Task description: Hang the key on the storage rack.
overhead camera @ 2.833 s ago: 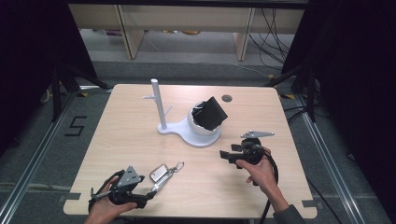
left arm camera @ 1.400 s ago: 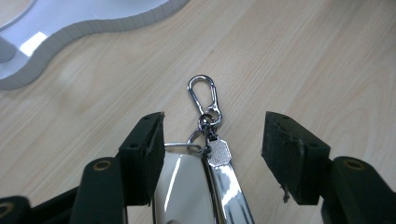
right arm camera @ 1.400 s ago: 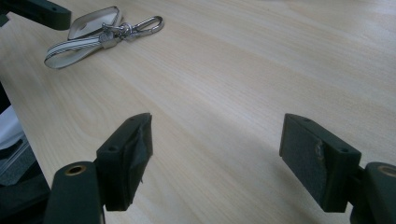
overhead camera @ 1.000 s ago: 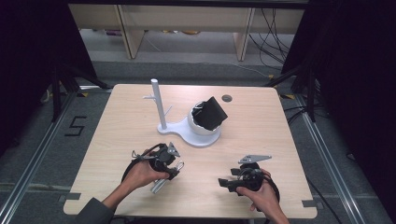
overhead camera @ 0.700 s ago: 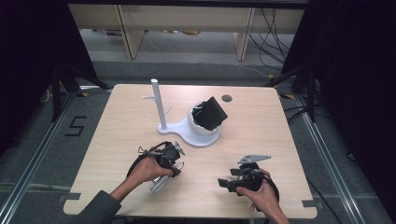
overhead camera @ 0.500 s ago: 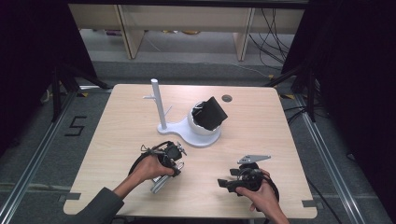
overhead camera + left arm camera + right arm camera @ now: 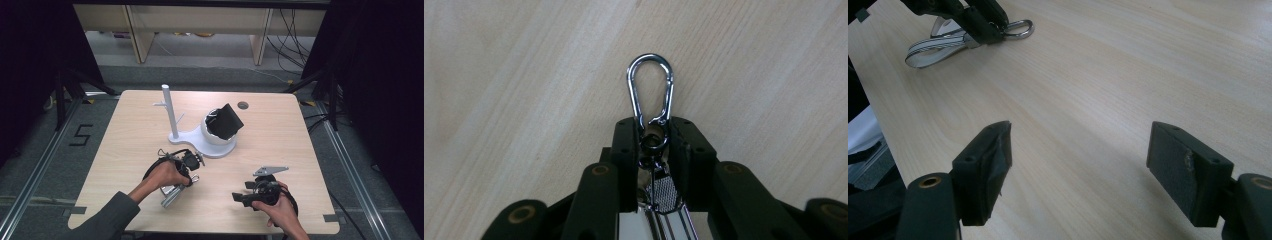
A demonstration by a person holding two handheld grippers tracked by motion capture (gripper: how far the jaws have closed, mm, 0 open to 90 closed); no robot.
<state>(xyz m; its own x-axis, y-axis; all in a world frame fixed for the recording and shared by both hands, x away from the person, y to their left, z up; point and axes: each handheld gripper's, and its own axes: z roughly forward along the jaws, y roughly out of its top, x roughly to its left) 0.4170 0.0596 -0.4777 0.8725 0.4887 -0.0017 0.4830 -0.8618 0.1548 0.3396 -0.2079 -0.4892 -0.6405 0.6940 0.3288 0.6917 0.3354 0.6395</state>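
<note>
Table (image 7: 125, 130): wooden, with a white stand (image 7: 200, 142) at its far centre carrying a black pouch (image 7: 227, 120); both unchanged from the earlier frames. Left gripper (image 7: 192, 162): now at near left-centre, having moved in from the near-left edge to the keyring (image 7: 172, 192). Its jaws have just been closing and sit narrow around the swivel below the carabiner (image 7: 650, 87), which projects past the tips flat on the wood; whether the pads press on it I cannot tell. The strap (image 7: 930, 47) trails back towards the person. Right gripper (image 7: 240, 196): near right, unmoved over the last second, jaws wide apart and empty above bare wood.
</note>
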